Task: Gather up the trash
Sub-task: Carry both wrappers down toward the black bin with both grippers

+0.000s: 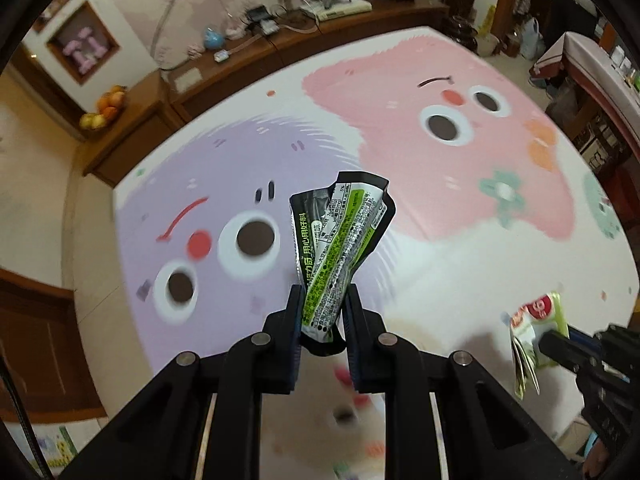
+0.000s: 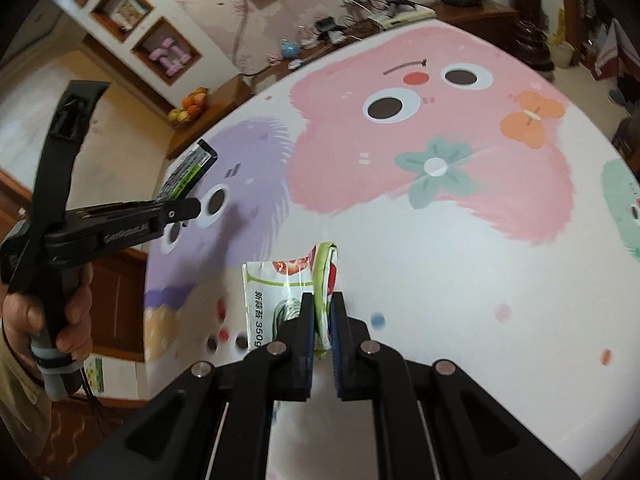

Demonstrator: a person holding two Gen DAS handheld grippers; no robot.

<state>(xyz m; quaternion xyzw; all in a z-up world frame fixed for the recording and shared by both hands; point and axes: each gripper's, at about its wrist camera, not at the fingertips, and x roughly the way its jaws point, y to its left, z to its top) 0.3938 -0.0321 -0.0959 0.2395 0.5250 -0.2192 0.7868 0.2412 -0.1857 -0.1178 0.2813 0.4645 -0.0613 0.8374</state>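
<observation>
- The left gripper [image 1: 322,300] is pinching a crumpled black and green foil snack wrapper [image 1: 340,236], holding it upright and lifted above the round table with its pink and purple cartoon-monster cloth [image 1: 440,248]
- The right gripper [image 2: 322,308] is clamping a folded white and green plastic food bag [image 2: 288,296] with red fruit print, raised just over the table near its front edge
- A bowl of oranges and apples [image 1: 104,110] is sitting on the wooden sideboard [image 1: 132,136] behind
</observation>
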